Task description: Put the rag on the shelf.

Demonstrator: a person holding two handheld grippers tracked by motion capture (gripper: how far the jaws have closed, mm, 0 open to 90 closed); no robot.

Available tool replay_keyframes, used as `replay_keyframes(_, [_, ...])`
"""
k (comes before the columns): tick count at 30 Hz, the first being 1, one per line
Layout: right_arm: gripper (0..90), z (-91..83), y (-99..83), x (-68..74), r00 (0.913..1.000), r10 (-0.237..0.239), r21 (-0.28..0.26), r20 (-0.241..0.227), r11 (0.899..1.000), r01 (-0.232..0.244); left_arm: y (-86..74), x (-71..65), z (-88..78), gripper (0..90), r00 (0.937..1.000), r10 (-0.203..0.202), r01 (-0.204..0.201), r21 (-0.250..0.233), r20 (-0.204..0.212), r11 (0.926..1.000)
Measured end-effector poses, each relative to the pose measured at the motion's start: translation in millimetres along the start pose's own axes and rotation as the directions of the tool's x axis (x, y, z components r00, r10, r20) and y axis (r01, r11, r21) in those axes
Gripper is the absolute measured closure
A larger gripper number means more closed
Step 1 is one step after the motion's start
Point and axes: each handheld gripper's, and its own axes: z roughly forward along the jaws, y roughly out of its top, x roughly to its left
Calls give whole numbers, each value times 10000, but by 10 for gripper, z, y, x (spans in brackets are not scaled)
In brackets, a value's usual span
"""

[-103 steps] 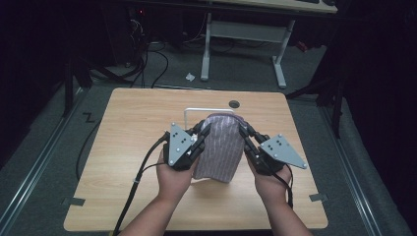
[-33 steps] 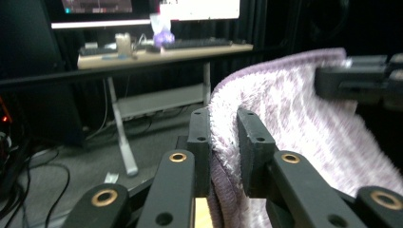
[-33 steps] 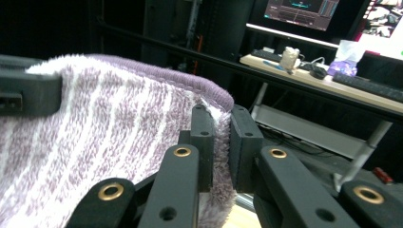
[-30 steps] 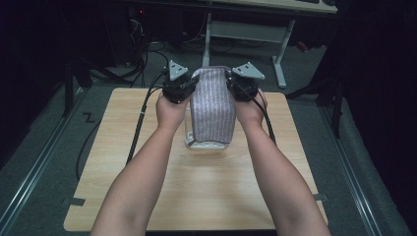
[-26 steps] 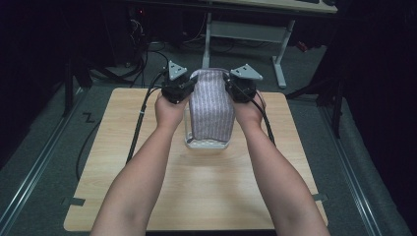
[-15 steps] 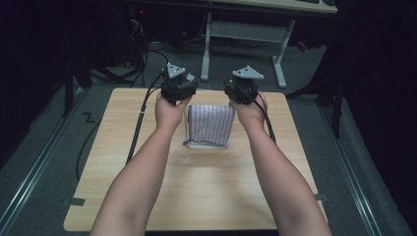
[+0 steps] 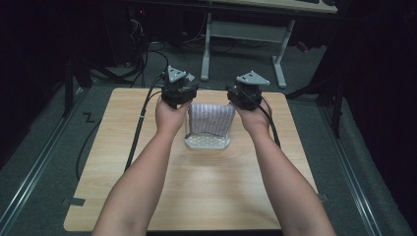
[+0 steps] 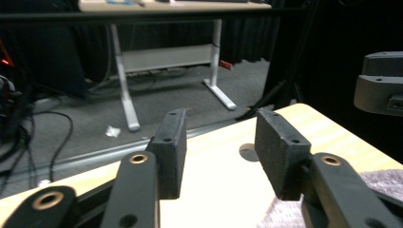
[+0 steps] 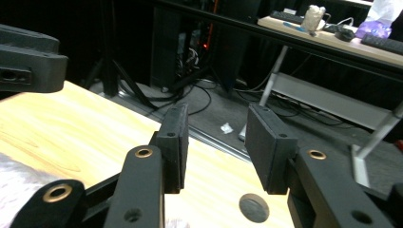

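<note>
Table (image 7: 147, 187): light wooden top; the person's 2 forearms come in from the near edge and reach to its far half.

Cloth (image 7: 212, 119): grey striped cloth, now draped over the rack in the middle of the far half of the table. 1 second ago it hung long and stretched between the 2 grippers; now it looks short and sits on the rack by itself. Its edge also shows low in the left gripper view (image 8: 380, 178).

Rack (image 7: 206, 142): small pale metal stand under the cloth; its perforated base sticks out toward the person.

Left gripper (image 7: 178, 91): held just beside the cloth's left upper corner, apart from it. In its own view the 2 black jaws (image 8: 221, 156) stand wide apart with nothing between them.

Right gripper (image 7: 245, 92): just beside the cloth's right upper corner. Its jaws (image 9: 216, 145) are also spread and hold nothing.

Change: both grippers have let the cloth go since half a second ago.

Meaning: I judge the hanging step is finished; probably it remains only to draw the hands back.
</note>
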Motion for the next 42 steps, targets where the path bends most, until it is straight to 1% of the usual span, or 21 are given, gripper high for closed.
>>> replay_keyframes(1, [608,-23,-9,-2,9999,111,-33,-74,9999,-112,-14,-10,-34,556,10000,-6,6,-60,98,10000])
replay_keyframes(5, [618,-122,-37,8,9997,105,-94,-209,9999,-107,-76,-63,-184,570,9992,376,-373,-184,135,9991])
replay_keyframes(10, [605,-208,-74,48,9991,181,-61,-386,9998,-184,-81,-79,-287,577,9993,360,-360,16,114,9994])
replay_keyframes(12, [600,-268,-96,73,9994,38,-184,-354,9998,-44,-73,-101,-334,581,9985,535,-535,-80,105,9985])
replay_keyframes(14, [588,-318,-114,85,9992,90,-218,-390,9997,-99,-64,-134,-395,581,9971,744,-742,-152,135,9971])
replay_keyframes(15, [579,-370,-140,98,9990,104,-239,-428,9996,-114,-72,-168,-462,581,9962,851,-846,-311,171,9959])
replay_keyframes(17, [572,-426,-174,108,9991,10,-291,-428,9996,-22,-98,-183,-535,584,9968,755,-739,-542,264,9958])
replay_keyframes(21, [573,-513,-229,129,9990,-162,-356,-418,9993,147,-150,-203,-616,585,9964,741,-719,-536,404,9960])
replay_keyframes(22, [572,-573,-270,149,9988,-240,-423,-436,9989,222,-172,-209,-645,582,9958,788,-762,-559,472,9955])
replay_keyframes(23, [571,-599,-290,157,9986,-245,-464,-467,9987,223,-225,-214,-694,580,9948,904,-875,-604,467,9943])
replay_keyframes(25, [567,-642,-332,180,9982,-273,-458,-527,9986,249,-252,-212,-713,574,9949,888,-859,-591,473,9945])
replay_keyframes(26, [566,-659,-354,194,9980,-312,-441,-545,9986,288,-308,-197,-751,570,9950,812,-780,-559,580,9954])
replay_keyframes(29, [560,-702,-425,234,9968,-557,-418,-577,9977,534,-398,-188,-801,568,9943,864,-838,-429,623,9956])
replay_keyframes(31, [550,-722,-465,260,9960,-700,-238,-554,9973,688,-432,-187,-813,564,9939,894,-872,-372,643,9955])
replay_keyframes(32, [552,-736,-491,269,9955,-786,-296,-533,9966,771,-506,-175,-836,564,9934,929,-908,-343,666,9953])
replay_keyframes(36, [552,-770,-565,286,9956,-760,-237,-539,9969,748,-627,-147,-857,564,9939,773,-757,-226,786,9969])
replay_keyframes(37, [543,-771,-584,291,9951,-786,-51,-592,9969,785,-670,-143,-860,563,9940,733,-723,-157,810,9973])
replay_keyframes(38, [544,-783,-649,311,9938,-930,-1,-602,9956,932,-715,-144,-857,559,9940,711,-708,-65,831,9975])
replay_keyframes(40, [544,-791,-686,322,9936,-942,47,-620,9955,946,-831,-158,-857,558,9934,767,-784,174,853,9968])
replay_keyframes(41, [539,-794,-736,336,9929,-937,298,-729,9949,961,-867,-162,-859,557,9931,758,-782,226,894,9967])
replay_keyframes(42, [546,-806,-805,351,9919,-1006,317,-781,9941,1033,-956,-175,-864,556,9925,654,-695,372,1031,9969])
